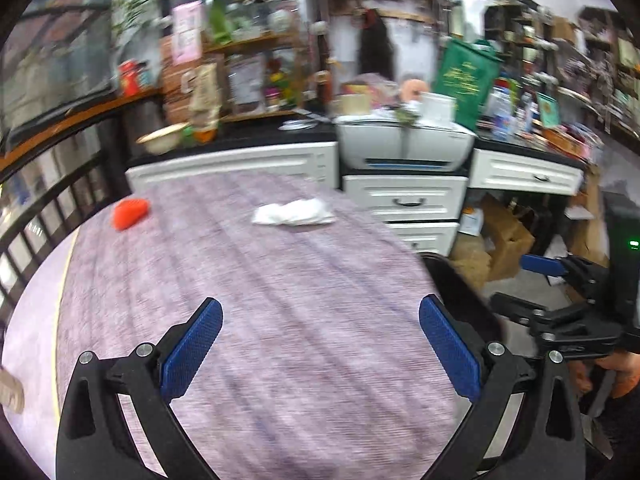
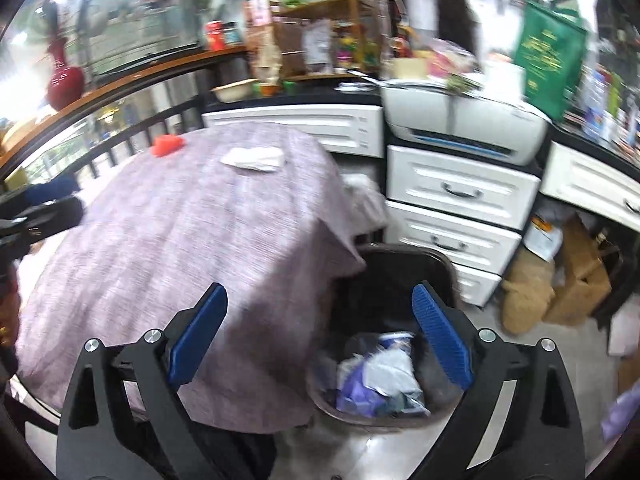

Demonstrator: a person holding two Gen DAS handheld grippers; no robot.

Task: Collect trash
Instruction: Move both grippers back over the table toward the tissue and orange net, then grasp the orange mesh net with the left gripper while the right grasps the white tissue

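Both grippers empty: my left gripper has its jaws wide apart over the tablecloth, right gripper likewise, above the table edge and the bin, which already holds trash. I reckon I'm between pickups. Next: reach far across for the white tissue, then the orange scrap beyond.
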